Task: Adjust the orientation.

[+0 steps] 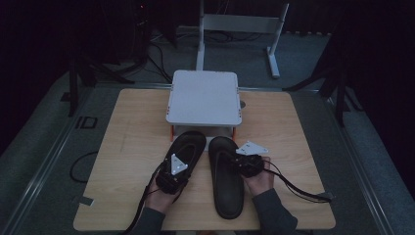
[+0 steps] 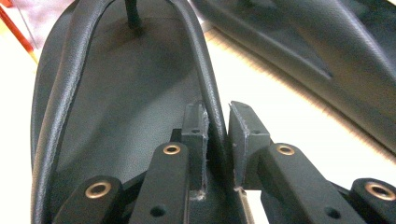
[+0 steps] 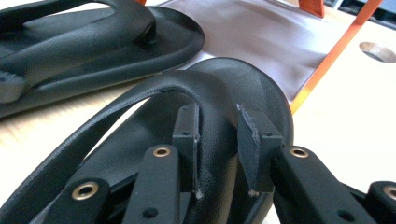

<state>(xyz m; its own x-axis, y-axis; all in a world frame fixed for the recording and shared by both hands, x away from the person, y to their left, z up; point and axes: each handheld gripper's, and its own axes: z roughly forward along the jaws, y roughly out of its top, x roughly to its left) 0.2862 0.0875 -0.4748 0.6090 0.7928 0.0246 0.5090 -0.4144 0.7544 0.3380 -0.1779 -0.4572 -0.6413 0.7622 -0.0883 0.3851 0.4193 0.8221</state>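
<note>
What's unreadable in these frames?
- Left flip-flop: heel hidden by the left gripper in the high view.
- Right flip-flop: strap hidden by the right gripper in the high view; heel cut off by the bottom edge in the right gripper view.
- Under the white stand: hidden by its top.

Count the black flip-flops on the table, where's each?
2. The left flip-flop lies angled in front of the white stand, its strap in the left claw. The right flip-flop lies beside it, its strap in the right claw.
</note>
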